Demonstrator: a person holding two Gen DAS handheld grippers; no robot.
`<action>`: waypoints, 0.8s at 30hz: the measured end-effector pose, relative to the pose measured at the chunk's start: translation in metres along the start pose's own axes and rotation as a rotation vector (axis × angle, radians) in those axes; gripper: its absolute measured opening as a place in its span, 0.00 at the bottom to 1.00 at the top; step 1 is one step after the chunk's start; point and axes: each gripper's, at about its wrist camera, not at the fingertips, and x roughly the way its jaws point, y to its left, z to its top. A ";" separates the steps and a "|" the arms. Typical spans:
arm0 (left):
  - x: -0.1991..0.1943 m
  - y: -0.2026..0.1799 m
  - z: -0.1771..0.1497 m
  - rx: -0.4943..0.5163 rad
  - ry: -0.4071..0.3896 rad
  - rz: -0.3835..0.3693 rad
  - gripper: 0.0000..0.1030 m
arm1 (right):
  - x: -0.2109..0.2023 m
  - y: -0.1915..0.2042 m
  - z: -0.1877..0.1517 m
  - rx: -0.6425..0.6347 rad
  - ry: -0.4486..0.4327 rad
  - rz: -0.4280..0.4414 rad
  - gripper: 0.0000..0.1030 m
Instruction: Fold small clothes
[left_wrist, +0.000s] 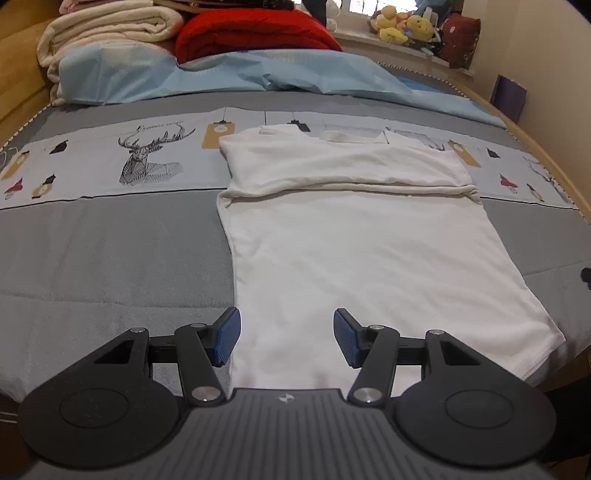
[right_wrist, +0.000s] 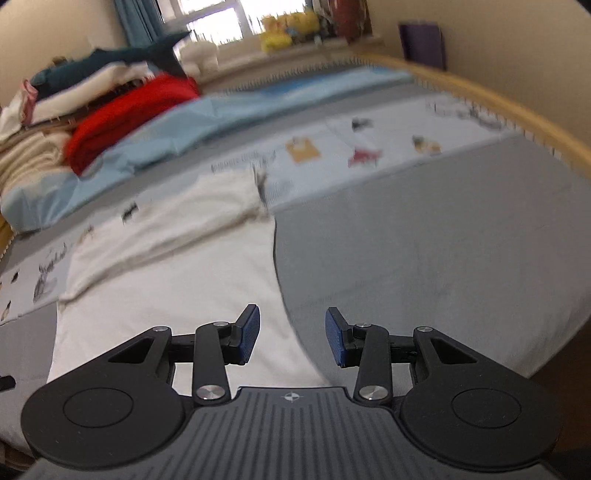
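Grey bedspread (left_wrist: 110, 251) carries a white T-shirt (left_wrist: 369, 258) (top folded down). Left gripper (left_wrist: 286, 338) and right gripper (right_wrist: 291, 336), at six o'clock, both gape empty.

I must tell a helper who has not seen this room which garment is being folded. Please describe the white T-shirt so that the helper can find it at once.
Start at the bed with the grey cover and its pale band of printed pictures, including a deer drawing. The white T-shirt lies flat across that band, its top part already folded over. Unlike the red blanket and cream blanket piled behind, it is thin, plain white and spread out alone.
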 end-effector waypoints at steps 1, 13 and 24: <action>0.002 0.004 -0.003 -0.012 0.007 -0.008 0.59 | 0.003 0.002 -0.002 -0.020 0.011 0.001 0.40; 0.053 0.059 -0.013 -0.329 0.261 -0.101 0.23 | 0.036 -0.017 -0.011 -0.022 0.145 -0.060 0.40; 0.072 0.070 -0.022 -0.395 0.378 -0.001 0.27 | 0.072 -0.020 -0.023 -0.034 0.305 -0.072 0.41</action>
